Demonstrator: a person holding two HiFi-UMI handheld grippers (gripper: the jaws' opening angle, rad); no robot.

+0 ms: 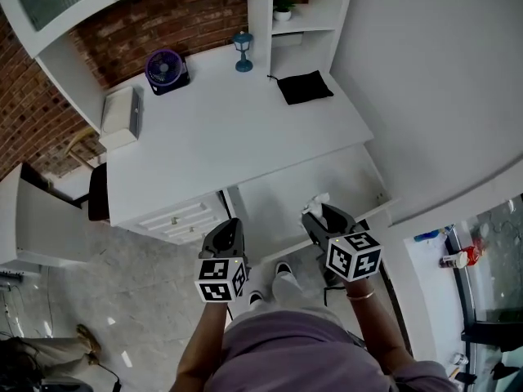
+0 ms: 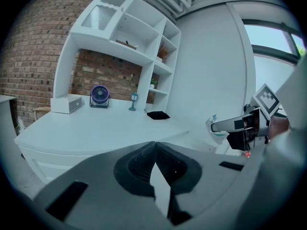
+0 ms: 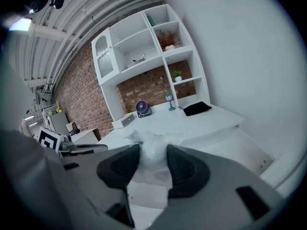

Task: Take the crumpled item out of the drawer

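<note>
The crumpled item [image 3: 152,150] is a wad of whitish plastic wrap. It sits pinched between the dark pads of my right gripper [image 3: 153,163], which is shut on it. In the head view my right gripper [image 1: 320,216] holds the wad [image 1: 317,200] above the open white drawer [image 1: 286,194]. The left gripper view shows the wad [image 2: 214,125] at the tip of that gripper, at the right. My left gripper [image 2: 154,153] is shut with nothing between its pads. In the head view it [image 1: 229,231] hovers at the drawer's front left corner.
The white desk [image 1: 221,129] carries a purple fan [image 1: 166,69], a blue lantern [image 1: 243,51], a black cloth [image 1: 304,86] and a white box [image 1: 122,113]. A white shelf unit [image 3: 144,47] stands against the brick wall. A smaller drawer front [image 1: 176,217] lies left of the open drawer.
</note>
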